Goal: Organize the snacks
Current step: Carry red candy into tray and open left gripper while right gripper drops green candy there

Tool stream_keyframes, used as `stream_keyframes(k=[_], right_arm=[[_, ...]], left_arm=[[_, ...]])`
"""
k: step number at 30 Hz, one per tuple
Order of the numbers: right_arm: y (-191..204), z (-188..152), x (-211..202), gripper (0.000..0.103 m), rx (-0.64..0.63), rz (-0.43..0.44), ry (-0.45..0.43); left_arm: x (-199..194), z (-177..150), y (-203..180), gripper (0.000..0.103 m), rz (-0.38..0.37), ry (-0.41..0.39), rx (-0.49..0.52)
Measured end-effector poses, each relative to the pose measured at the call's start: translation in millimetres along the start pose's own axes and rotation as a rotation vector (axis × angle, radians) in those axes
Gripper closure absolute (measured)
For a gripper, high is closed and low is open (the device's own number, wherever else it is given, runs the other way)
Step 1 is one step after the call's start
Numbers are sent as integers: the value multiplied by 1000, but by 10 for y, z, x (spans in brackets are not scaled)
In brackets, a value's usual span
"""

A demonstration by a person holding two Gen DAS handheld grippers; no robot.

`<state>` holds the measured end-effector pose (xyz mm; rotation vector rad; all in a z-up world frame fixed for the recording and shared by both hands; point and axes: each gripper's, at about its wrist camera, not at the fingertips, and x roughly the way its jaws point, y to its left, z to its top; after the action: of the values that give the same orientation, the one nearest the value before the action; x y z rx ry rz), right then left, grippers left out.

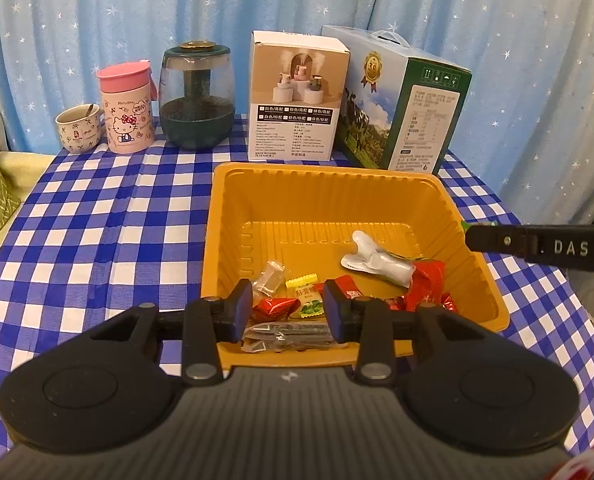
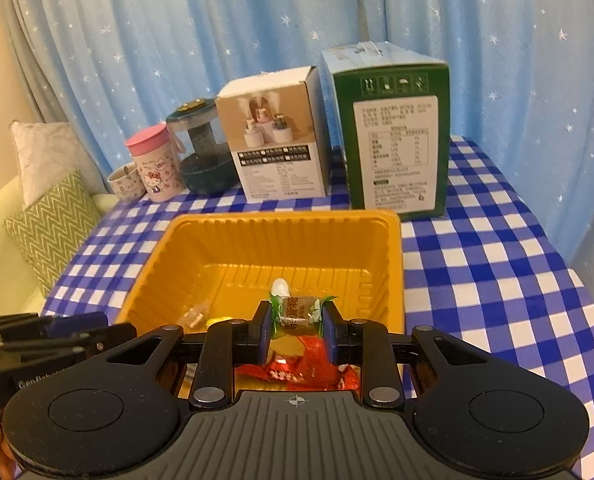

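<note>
An orange plastic tray sits on the blue checked tablecloth and holds several wrapped snacks: red packets, a white wrapper, a yellow-green candy, a clear wrapper and a dark packet. My left gripper hangs open over the tray's near edge, nothing between its pads. My right gripper is shut on a brown candy with green-white wrapper ends, held above the tray and the red packets. The right gripper's finger shows at the tray's right side.
Along the back stand a small mug, a pink Hello Kitty cup, a dark green jar, a white box and a green-blue carton. Blue star curtain behind. A green cushion lies off the table's left.
</note>
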<state>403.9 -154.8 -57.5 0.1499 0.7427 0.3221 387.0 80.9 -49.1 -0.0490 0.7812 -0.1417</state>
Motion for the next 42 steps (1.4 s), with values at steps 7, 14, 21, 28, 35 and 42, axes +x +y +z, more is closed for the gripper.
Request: stream_keyframes(k=[7, 14, 21, 28, 35, 42], right_arm=[[82, 89, 30, 76, -16, 10, -12], [121, 134, 110, 76, -26, 13, -8], [158, 140, 221, 76, -34, 23, 11], [18, 184, 313, 41, 65, 114, 19], [-124, 58, 216, 39, 93, 55, 30], [-216, -150, 131, 39, 106, 7, 71]], left_arm=[[-11, 37, -14, 67, 1, -7, 11], [30, 69, 4, 67, 6, -8, 15], [55, 80, 28, 64, 7, -9, 8], [51, 34, 66, 42, 25, -11, 1], [41, -60, 67, 30, 33, -4, -9], [-32, -118, 5, 9, 63, -17, -3]])
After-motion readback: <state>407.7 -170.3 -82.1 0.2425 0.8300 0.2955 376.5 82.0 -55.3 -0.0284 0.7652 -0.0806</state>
